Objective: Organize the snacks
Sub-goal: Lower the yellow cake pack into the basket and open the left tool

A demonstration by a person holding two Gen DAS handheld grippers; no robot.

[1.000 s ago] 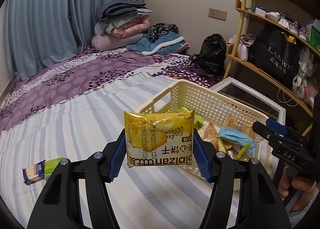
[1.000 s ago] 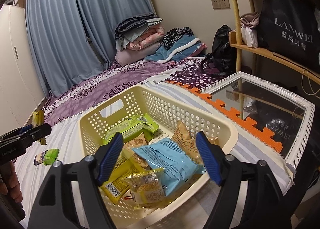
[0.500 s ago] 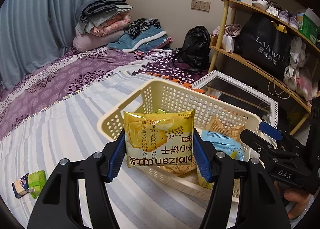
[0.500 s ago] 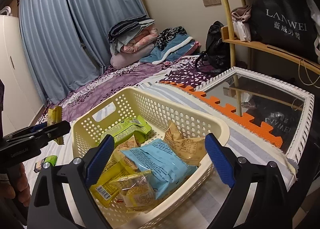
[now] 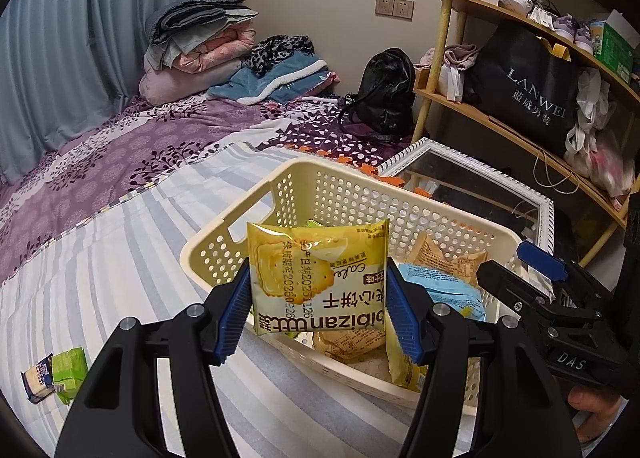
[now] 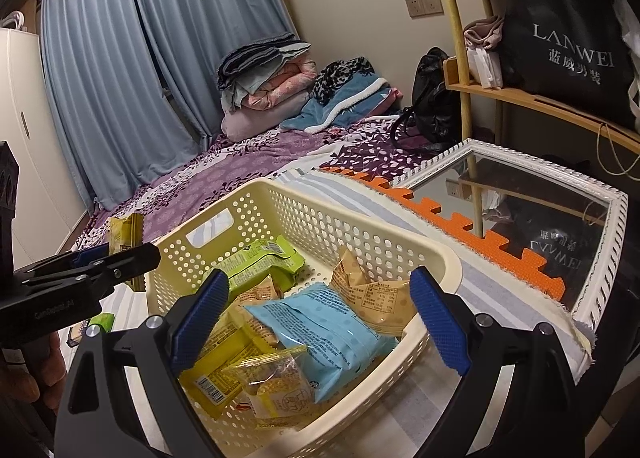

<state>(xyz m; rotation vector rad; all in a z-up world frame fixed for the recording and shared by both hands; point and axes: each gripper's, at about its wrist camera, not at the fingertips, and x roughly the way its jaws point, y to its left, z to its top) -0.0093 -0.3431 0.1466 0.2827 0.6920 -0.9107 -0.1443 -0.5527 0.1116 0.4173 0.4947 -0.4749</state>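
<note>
My left gripper [image 5: 316, 306] is shut on a yellow cracker packet [image 5: 318, 278], held upright by its side edges just in front of the near rim of the cream perforated basket [image 5: 248, 218]. In the right wrist view that packet [image 6: 126, 230] shows at the basket's left. My right gripper [image 6: 320, 318] is wide open above the basket [image 6: 360, 214], gripping nothing. In the basket beneath it lie a blue packet [image 6: 320, 330], a green packet [image 6: 260, 262], a tan packet [image 6: 372, 290] and yellow packets [image 6: 216, 362].
A small green packet [image 5: 68, 372] and a blue-and-white one [image 5: 38, 378] lie on the striped bedspread at far left. A white-framed mirror [image 5: 472, 162] and an orange foam mat edge [image 6: 460, 226] lie right of the basket. A wooden shelf [image 5: 500, 122] holds a black bag.
My left gripper has carried the yellow packet to the right, up to the basket's near rim. The right gripper's jaws have spread wider over the basket and kept their place.
</note>
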